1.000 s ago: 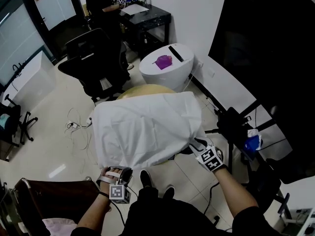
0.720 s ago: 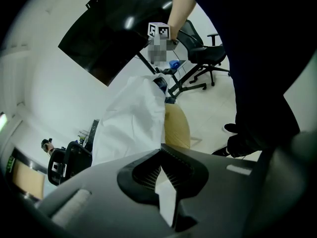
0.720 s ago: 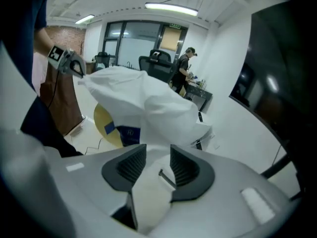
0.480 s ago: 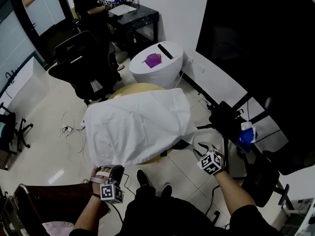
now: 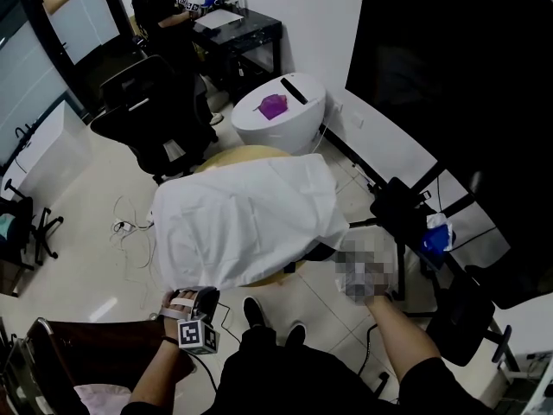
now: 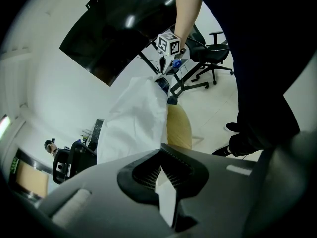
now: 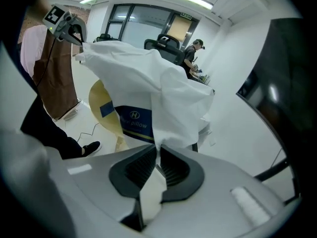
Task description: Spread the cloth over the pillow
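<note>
A white cloth (image 5: pixel 246 219) lies draped over the pillow on a round yellow table (image 5: pixel 238 156), hiding the pillow in the head view. In the right gripper view the pillow's blue label (image 7: pixel 132 123) shows under the hanging cloth (image 7: pixel 148 78). My left gripper (image 5: pixel 199 301) is shut on the cloth's near left corner, and the white fabric (image 6: pixel 133 115) runs away from its jaws (image 6: pixel 159 151). My right gripper (image 5: pixel 352 262), blurred in the head view, has just been closing; its jaws (image 7: pixel 157 151) are now shut on the cloth's near right corner.
A black office chair (image 5: pixel 151 111) and a white round stand (image 5: pixel 281 115) with a purple object sit behind the table. A person stands at a black desk (image 5: pixel 238 33) at the back. A black frame (image 5: pixel 402 210) is at the right and cables (image 5: pixel 130 223) lie on the floor.
The right gripper dropped away from the cloth's corner with its jaws open, then came back and shut on that corner. The left gripper has kept its grip and place.
</note>
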The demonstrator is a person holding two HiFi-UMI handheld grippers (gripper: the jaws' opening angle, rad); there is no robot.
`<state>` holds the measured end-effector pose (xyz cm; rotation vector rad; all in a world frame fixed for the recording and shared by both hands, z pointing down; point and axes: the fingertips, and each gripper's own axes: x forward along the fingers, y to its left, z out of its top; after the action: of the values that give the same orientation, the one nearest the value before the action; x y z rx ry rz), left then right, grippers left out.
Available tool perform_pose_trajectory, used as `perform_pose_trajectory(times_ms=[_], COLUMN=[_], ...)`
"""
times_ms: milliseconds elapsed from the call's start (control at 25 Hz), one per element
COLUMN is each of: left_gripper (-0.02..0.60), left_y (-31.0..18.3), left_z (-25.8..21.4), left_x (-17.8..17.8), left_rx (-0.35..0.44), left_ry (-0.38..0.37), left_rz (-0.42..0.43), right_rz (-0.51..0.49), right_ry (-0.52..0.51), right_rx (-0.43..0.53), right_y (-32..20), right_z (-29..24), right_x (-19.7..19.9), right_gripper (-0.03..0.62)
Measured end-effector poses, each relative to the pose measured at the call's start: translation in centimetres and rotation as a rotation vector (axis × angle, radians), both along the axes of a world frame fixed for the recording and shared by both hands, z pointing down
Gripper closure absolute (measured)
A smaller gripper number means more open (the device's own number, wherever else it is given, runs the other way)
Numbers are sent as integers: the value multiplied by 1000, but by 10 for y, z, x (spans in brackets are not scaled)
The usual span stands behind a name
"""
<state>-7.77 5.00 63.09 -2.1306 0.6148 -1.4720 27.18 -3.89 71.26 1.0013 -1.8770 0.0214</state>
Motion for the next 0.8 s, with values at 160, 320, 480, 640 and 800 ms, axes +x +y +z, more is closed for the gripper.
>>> perform_pose_trajectory(times_ms=[160,320,480,640,800], left_gripper=[580,581,581,581,581], left_y=[1,6,11,21,30], left_z=[-1,-6,-5,9,33], left_x=[-2,-10,-24,-25,-23], left_rx=[14,22,26,-1,-56], left_ry=[-12,-29,-50,-67,-114], left_rz=[5,2,-8,4,30], right_rz=[-41,-64,-57,-75,-114], right_ry=[45,109,168,229,297], right_rx=[53,114,146,114,30], right_y=[9,23,34,48,65], right_z=[-19,-44,-62,-51,-10], right_x=[7,36,71,90,101], right_gripper=[566,568,569,569,569])
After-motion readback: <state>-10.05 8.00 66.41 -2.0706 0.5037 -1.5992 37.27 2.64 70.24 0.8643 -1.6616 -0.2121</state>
